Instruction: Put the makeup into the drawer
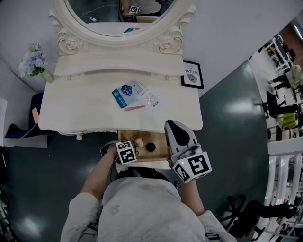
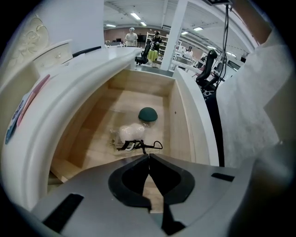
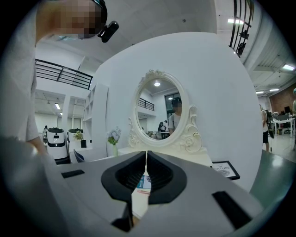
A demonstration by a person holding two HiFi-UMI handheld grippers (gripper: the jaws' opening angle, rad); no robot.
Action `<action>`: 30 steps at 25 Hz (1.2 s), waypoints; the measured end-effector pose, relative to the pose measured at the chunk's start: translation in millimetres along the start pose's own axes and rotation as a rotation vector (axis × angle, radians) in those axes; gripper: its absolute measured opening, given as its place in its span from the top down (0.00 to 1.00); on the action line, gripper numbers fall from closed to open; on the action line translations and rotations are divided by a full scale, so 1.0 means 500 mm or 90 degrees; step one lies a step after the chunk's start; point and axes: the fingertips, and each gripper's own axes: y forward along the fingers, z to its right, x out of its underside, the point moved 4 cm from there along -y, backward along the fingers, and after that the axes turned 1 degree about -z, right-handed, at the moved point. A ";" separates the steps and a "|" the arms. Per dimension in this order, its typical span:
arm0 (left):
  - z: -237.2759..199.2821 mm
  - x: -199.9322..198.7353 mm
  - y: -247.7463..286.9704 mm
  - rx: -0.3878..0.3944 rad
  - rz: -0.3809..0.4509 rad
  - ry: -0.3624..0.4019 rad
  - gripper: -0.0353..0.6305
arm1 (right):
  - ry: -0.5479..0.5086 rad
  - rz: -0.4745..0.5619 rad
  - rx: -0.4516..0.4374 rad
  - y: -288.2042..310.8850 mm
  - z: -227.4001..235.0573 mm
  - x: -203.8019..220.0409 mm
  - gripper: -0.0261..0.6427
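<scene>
The wooden drawer (image 1: 161, 149) (image 2: 182, 120) stands pulled out under the white vanity top (image 1: 85, 113). In it lie a dark green dome (image 2: 148, 114) (image 1: 150, 147) and a white puff in clear wrap (image 2: 128, 133). My left gripper (image 2: 149, 155) points steeply down into the drawer, shut, and a thin black wire makeup tool (image 2: 138, 145) seems pinched at its tips just above the floor. Its marker cube (image 1: 125, 152) hides the jaws in the head view. On the vanity top lie a blue packet (image 1: 124, 93), a clear bag (image 1: 147, 98) and a pink stick (image 1: 134, 108). My right gripper (image 1: 171, 125) (image 3: 146, 152) is shut, empty and level, to the right of the drawer.
An oval mirror (image 1: 118, 14) in an ornate white frame stands at the back. A framed sign (image 1: 192, 74) leans at the right end, a vase of pale flowers (image 1: 34, 62) at the left. A dark seat (image 1: 23, 128) is left of the vanity. The person's torso (image 1: 142, 208) is close to the drawer front.
</scene>
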 end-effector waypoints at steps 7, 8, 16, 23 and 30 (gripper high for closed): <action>0.000 0.000 0.013 -0.006 -0.034 0.020 0.92 | -0.001 -0.003 -0.002 0.002 0.002 0.001 0.93; 0.000 0.000 0.014 -0.008 -0.037 0.019 0.92 | -0.001 -0.003 -0.002 0.002 0.003 0.002 0.93; -0.001 0.000 0.016 -0.008 -0.046 0.021 0.92 | 0.002 -0.004 0.001 0.001 0.007 0.004 0.93; -0.002 -0.001 0.013 0.001 -0.036 0.010 0.87 | 0.002 -0.005 0.002 0.003 0.011 0.003 0.93; -0.017 -0.006 -0.024 -0.037 0.024 -0.004 0.92 | 0.005 -0.003 -0.006 0.012 0.009 0.002 0.93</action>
